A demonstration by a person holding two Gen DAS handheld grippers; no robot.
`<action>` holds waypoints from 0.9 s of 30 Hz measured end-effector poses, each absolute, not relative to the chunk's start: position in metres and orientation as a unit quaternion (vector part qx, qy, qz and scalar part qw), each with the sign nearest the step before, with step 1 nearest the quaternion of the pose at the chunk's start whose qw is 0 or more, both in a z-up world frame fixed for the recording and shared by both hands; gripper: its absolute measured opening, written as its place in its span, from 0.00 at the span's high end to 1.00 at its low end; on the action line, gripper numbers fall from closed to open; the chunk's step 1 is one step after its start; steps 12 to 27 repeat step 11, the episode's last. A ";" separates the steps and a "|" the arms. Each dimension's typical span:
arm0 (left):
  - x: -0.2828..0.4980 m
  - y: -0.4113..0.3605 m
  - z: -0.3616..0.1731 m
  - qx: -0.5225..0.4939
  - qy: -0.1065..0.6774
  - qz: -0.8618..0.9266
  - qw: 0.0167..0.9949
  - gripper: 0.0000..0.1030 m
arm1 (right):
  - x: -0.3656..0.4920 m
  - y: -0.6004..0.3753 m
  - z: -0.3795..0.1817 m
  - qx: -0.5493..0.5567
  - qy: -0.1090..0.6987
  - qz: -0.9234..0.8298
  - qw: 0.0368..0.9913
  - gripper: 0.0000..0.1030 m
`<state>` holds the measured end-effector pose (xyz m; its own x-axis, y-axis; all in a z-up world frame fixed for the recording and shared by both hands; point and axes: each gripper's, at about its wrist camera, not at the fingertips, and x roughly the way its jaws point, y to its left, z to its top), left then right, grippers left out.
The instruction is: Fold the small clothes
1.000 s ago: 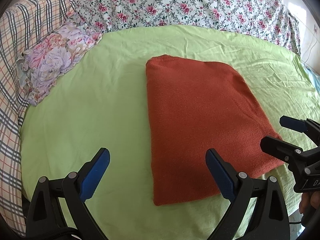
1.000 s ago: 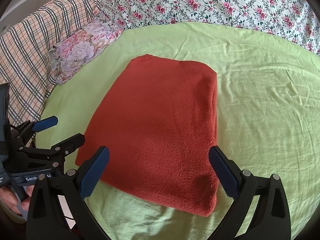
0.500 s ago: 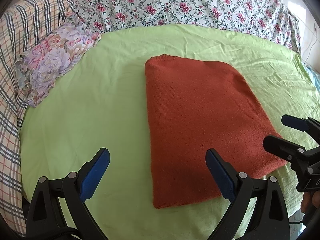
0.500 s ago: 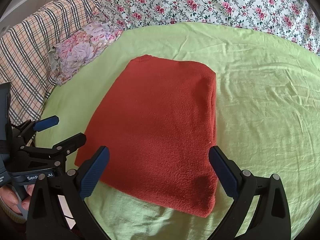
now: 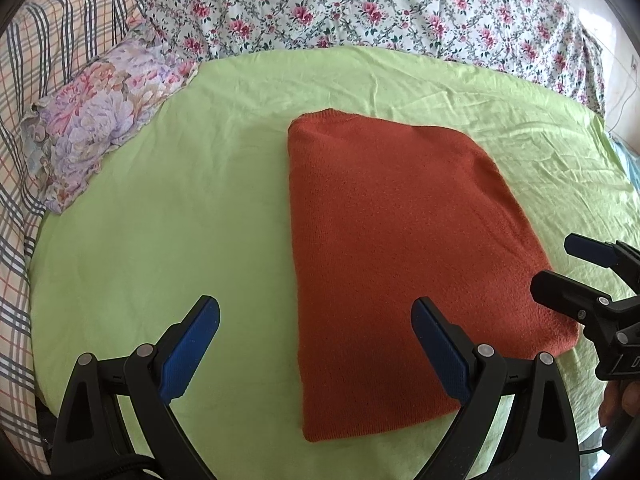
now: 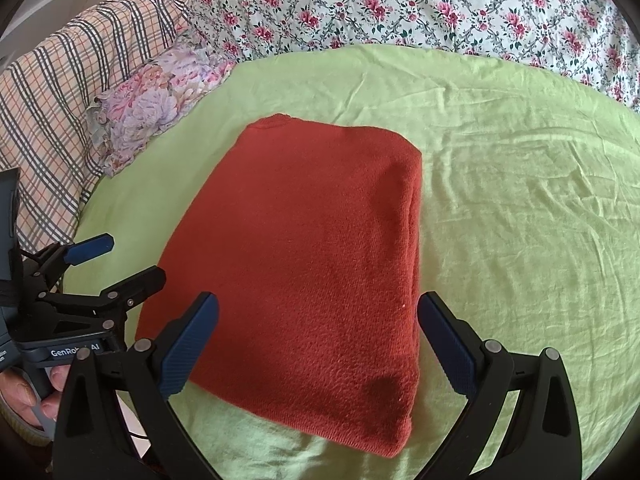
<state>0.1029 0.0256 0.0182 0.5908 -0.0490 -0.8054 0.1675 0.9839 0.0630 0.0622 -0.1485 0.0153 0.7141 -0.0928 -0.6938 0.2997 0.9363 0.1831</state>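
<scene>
A rust-red knitted garment (image 5: 400, 248) lies folded into a neat rectangle on the light green sheet (image 5: 168, 208); the right wrist view shows the same garment (image 6: 312, 248) with its thick folded edge on the right. My left gripper (image 5: 316, 344) hovers open over the garment's near left edge, holding nothing. My right gripper (image 6: 318, 340) hovers open above the garment's near end, also holding nothing. Each gripper appears in the other's view: the right gripper (image 5: 568, 264) at the far right, the left gripper (image 6: 120, 258) at the far left, with a hand (image 6: 24, 396) on its handle.
A purple floral pillow (image 5: 100, 120) lies at the sheet's left. A plaid blanket (image 5: 24, 92) runs along the far left, and a rose-patterned quilt (image 5: 360, 8) covers the back. The green sheet (image 6: 520, 208) is bare to the garment's right and left.
Both grippers have drifted slightly; the garment sits a touch higher and more centred in the views. The garment itself has not moved, and both grippers stay open.
</scene>
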 end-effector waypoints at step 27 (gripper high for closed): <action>0.104 0.028 0.019 0.065 0.452 -0.053 0.888 0.06 | 0.060 -0.149 0.013 0.149 0.360 -0.111 0.914 0.03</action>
